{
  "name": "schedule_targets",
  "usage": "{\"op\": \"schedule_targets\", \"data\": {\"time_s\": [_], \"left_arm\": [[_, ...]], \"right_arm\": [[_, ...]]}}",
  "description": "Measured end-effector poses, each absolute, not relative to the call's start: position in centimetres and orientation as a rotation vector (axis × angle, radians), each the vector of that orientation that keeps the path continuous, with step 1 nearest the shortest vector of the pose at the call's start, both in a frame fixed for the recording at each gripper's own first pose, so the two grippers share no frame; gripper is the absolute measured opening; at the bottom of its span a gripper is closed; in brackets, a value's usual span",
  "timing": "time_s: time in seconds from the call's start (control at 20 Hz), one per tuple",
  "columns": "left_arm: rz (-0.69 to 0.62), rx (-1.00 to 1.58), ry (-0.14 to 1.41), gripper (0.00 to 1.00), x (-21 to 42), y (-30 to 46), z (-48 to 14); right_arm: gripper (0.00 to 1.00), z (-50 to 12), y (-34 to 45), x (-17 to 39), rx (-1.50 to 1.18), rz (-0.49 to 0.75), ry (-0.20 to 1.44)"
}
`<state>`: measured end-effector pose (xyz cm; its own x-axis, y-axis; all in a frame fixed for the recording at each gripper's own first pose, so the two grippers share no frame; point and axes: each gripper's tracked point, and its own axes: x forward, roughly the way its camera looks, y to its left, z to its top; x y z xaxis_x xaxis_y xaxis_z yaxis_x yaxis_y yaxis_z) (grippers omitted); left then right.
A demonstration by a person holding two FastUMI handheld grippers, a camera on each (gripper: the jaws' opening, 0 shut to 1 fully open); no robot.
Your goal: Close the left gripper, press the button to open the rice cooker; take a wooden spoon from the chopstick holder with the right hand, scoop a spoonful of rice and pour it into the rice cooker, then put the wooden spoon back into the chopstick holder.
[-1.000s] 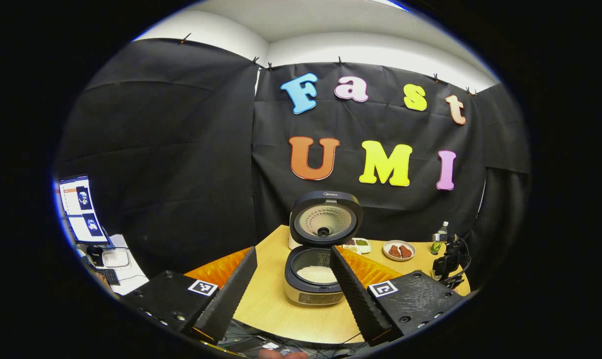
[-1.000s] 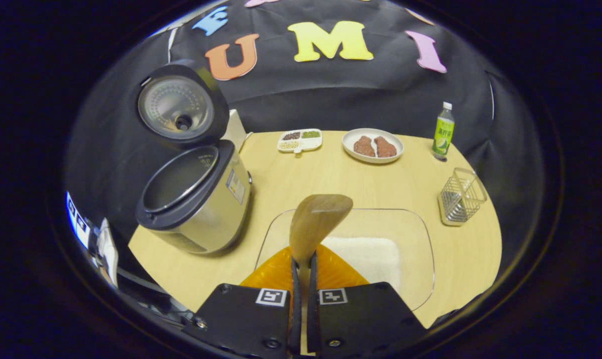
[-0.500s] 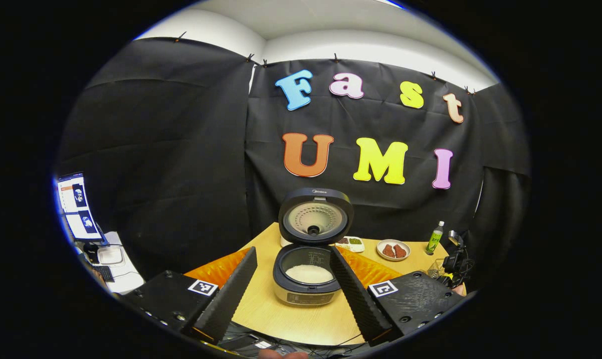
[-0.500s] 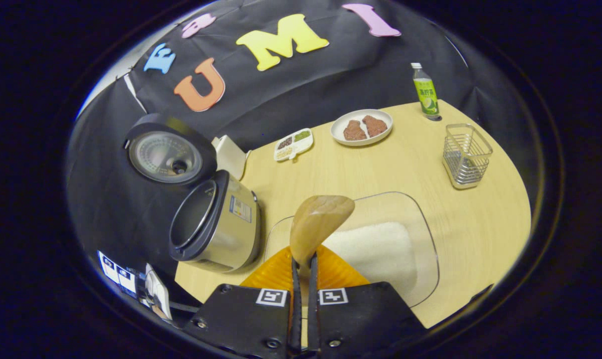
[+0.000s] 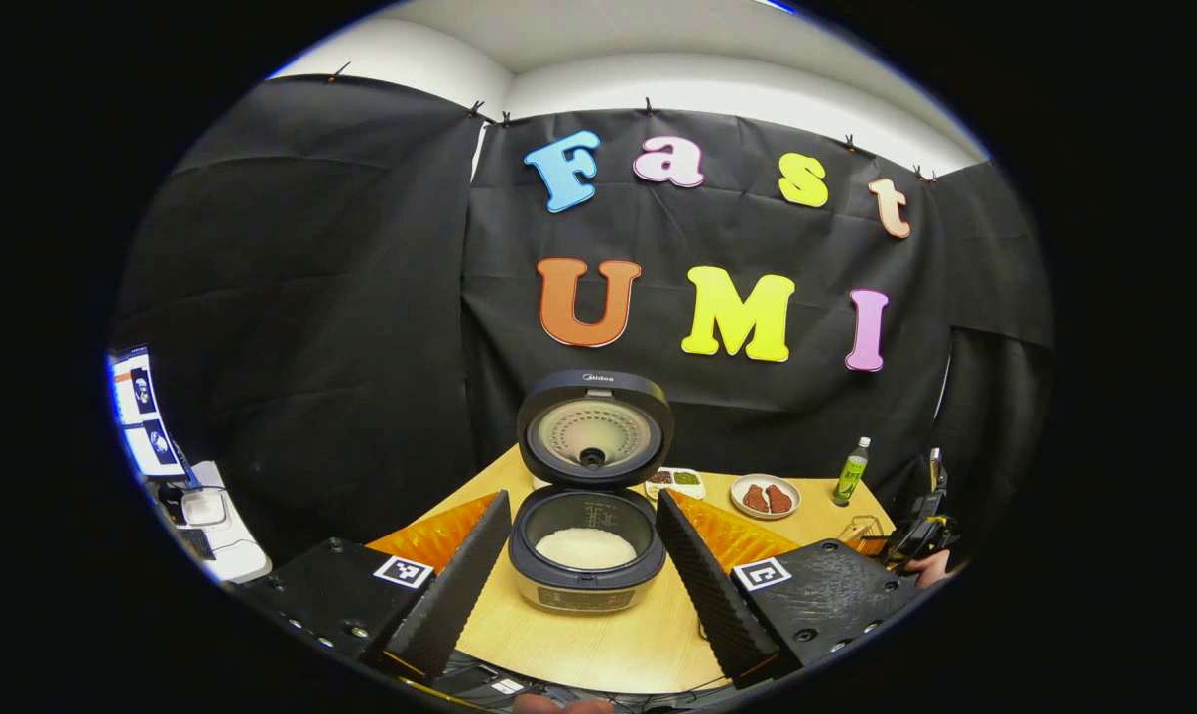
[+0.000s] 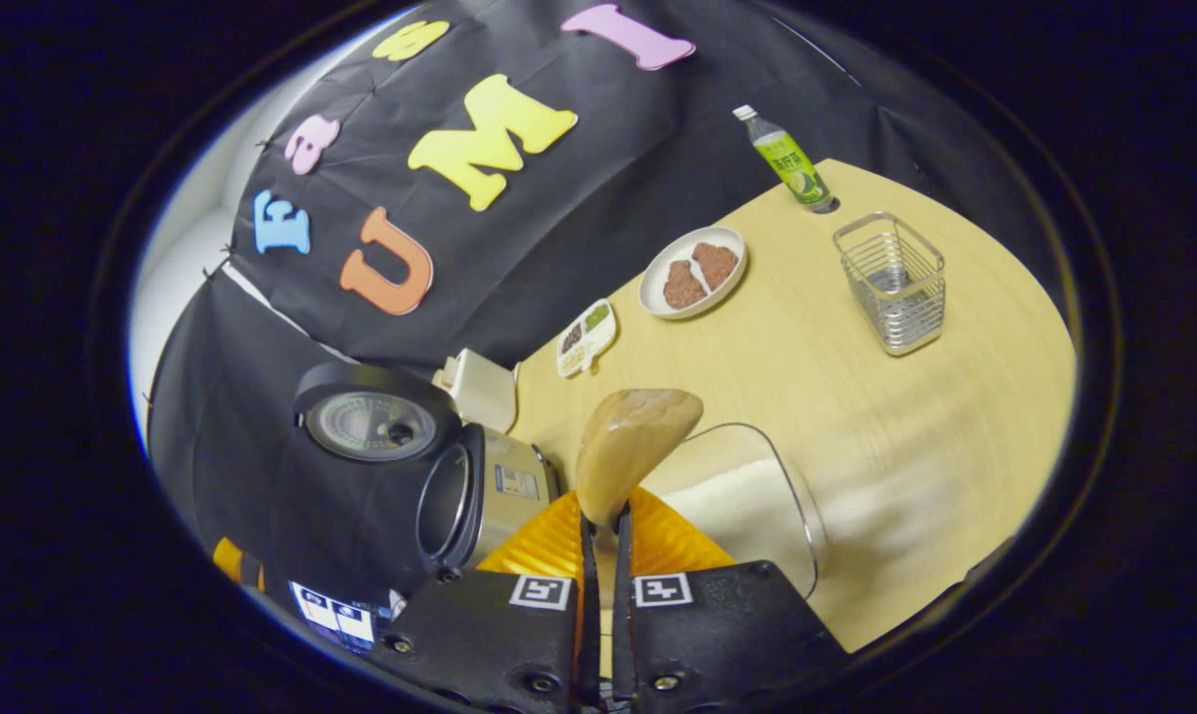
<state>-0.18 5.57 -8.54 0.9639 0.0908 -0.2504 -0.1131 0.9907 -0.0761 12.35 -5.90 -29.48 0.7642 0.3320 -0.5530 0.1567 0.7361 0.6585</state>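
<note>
The rice cooker (image 5: 586, 555) stands open on the table, its lid (image 5: 595, 428) upright and white rice in the pot. My left gripper (image 5: 583, 501) is held open in front of it, one finger to each side, touching nothing. In the right gripper view my right gripper (image 6: 603, 521) is shut on the handle of the wooden spoon (image 6: 633, 446), whose bowl looks bare. The spoon hangs above a glass tray of rice (image 6: 747, 496). The cooker (image 6: 479, 486) lies to the left, and the wire chopstick holder (image 6: 891, 283) stands far right.
On the wooden table (image 6: 856, 397) sit a plate of meat (image 6: 692, 273), a green bottle (image 6: 786, 159), a divided dish (image 6: 583, 337) and a white box (image 6: 479, 387). A monitor (image 5: 142, 412) stands off the table's left side. The other gripper and a hand (image 5: 925, 555) show at right.
My right gripper has swung away from the cooker and rolled, so the table now tilts and the holder looks nearer. My left gripper has drawn back; the cooker looks smaller and farther left.
</note>
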Motion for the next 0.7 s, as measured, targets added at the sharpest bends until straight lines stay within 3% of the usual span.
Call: {"op": "schedule_targets", "data": {"time_s": [0.35, 0.7], "left_arm": [[0.141, -0.091, 0.242, 0.95, 0.1, 6.2, -8.7], [0.228, -0.061, 0.242, 0.95, -2.4, 9.2, -8.9]], "right_arm": [[0.1, -25.2, -6.4, 13.7, 0.82, 0.138, 0.66], [0.1, -20.4, 0.7, 17.2, 0.856, 0.271, 0.654]]}}
